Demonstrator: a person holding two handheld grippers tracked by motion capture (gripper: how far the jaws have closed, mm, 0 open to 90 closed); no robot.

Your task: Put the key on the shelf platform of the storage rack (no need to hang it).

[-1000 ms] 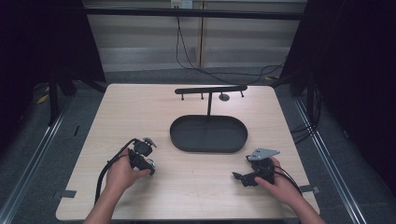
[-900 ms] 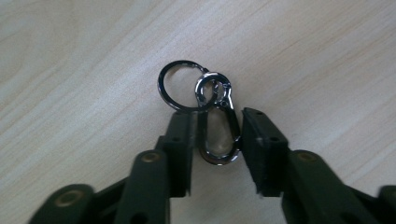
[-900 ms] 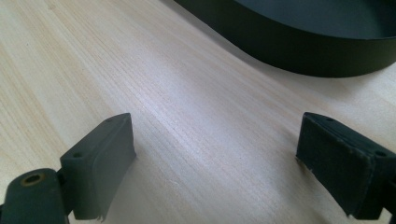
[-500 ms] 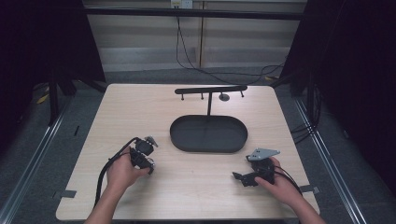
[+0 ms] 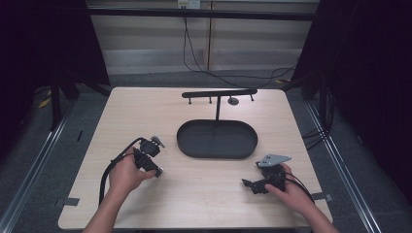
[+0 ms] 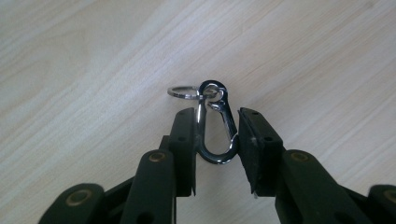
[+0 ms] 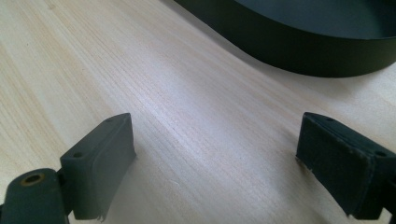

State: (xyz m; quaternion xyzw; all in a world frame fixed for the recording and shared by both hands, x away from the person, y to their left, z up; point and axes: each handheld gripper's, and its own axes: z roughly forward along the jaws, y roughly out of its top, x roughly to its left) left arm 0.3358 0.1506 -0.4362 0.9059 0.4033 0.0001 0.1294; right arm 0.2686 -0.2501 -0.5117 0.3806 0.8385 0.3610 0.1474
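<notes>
Carabiner clip (image 6: 215,126) is clamped between left gripper (image 6: 215,135) pads by its narrow sides; slippage or twisting is judged likely if lifted abruptly; right gripper (image 7: 215,154) stands released

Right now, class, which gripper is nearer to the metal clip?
Left. The left gripper has its jaws closed on the clip, while the right gripper sits open across the table, near the black tray.

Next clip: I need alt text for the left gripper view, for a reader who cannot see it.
The left claw is shut on a shiny metal carabiner clip, its two black pads pressing the clip's long sides. A small key ring hangs from the clip's far end, over the pale wooden table.
</notes>
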